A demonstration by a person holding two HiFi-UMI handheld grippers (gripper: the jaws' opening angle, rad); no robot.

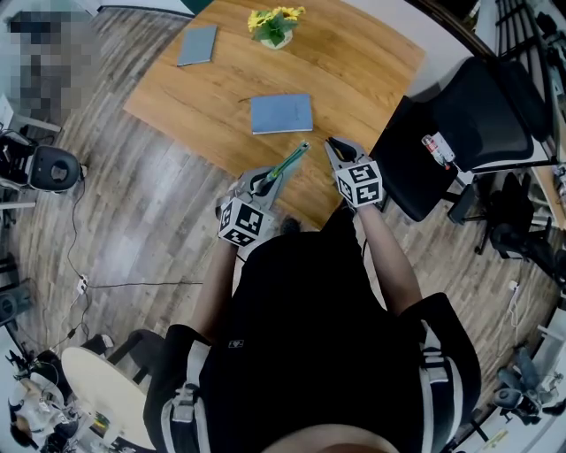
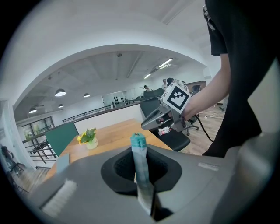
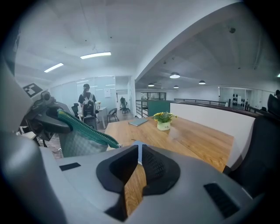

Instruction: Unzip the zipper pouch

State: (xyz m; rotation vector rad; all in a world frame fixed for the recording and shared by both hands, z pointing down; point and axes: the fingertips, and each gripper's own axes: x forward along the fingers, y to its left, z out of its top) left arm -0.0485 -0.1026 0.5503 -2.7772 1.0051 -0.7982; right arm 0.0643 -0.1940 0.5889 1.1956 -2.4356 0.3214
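The zipper pouch (image 1: 287, 165), pale mesh with a teal zip edge, is held in the air over the near edge of the wooden table (image 1: 354, 71). My left gripper (image 1: 263, 183) is shut on one end of it; in the left gripper view the pouch (image 2: 139, 157) stands pinched between the jaws. My right gripper (image 1: 336, 150) hovers just to the right of the pouch's far tip, apart from it. Its jaws stand a little open with nothing between them, only table showing through the gap. In the right gripper view the pouch (image 3: 83, 129) hangs at the left, beside the right gripper (image 3: 139, 154).
Two blue notebooks (image 1: 281, 113) (image 1: 196, 45) lie on the table, with a pot of yellow flowers (image 1: 275, 25) at its far side. A black office chair (image 1: 460, 133) stands close on the right. A round white stool (image 1: 97, 389) is behind me on the left.
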